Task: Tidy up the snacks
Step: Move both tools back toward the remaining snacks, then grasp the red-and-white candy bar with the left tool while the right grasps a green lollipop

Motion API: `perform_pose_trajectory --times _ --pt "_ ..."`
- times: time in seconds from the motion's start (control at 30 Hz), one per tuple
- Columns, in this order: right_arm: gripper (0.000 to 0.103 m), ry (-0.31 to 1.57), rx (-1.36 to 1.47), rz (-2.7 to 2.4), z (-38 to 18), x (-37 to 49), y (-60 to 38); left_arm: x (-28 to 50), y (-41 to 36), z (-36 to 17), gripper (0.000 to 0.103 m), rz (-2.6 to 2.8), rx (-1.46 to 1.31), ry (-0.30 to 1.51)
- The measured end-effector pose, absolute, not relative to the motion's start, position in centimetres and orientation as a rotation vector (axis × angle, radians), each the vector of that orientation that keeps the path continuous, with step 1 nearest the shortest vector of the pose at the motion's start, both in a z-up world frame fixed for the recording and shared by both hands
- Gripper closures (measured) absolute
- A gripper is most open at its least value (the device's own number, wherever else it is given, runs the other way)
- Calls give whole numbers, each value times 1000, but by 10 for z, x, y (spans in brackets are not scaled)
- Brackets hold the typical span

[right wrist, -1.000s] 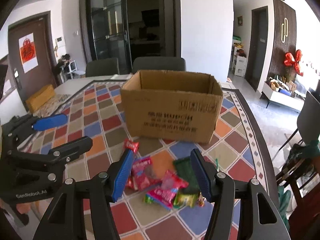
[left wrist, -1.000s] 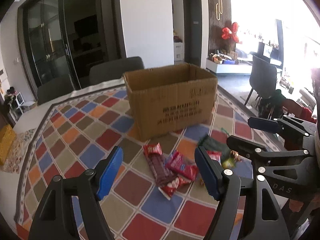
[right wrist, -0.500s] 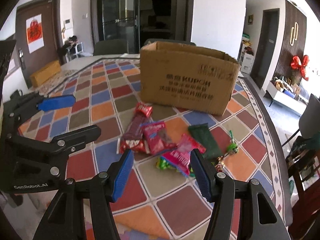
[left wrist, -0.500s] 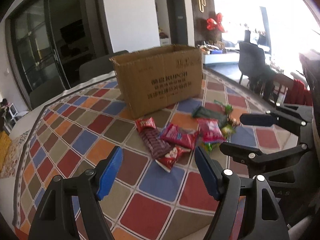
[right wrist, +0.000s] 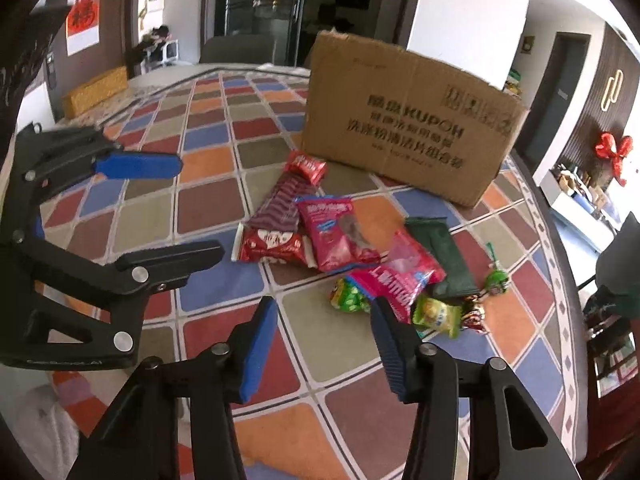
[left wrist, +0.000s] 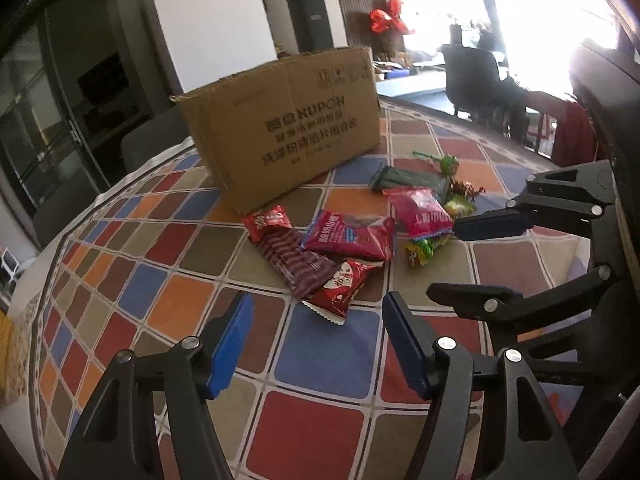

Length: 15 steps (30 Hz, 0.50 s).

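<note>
On the checkered desk (right wrist: pixel 224 208): snack packets scattered in front of a cardboard box (right wrist: pixel 404 128), both grippers low and empty

Left gripper (left wrist: pixel 316 344) spread wide, nothing between its blue pads, hovering just short of a red wafer packet (left wrist: pixel 340 284). Right gripper (right wrist: pixel 324 344) also spread, its right finger just beside a pink packet (right wrist: pixel 400 276) and small green candies (right wrist: pixel 352 298). A dark striped bar (right wrist: pixel 280 208), a magenta packet (right wrist: pixel 336 232) and a dark green packet (right wrist: pixel 440 252) lie clustered on the cloth near the box front, none inside it as far as visible
</note>
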State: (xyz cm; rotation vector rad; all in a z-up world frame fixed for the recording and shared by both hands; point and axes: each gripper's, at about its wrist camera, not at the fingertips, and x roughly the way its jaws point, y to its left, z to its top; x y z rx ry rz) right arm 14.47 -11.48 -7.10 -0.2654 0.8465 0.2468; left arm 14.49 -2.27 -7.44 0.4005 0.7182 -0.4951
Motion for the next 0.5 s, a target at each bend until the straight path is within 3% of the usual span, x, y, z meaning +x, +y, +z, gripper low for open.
perform_pose_trajectory --times 0.5 --pt "59 882 -281 243 -90 166 -118 170 -37 -98 48 -575 432 761"
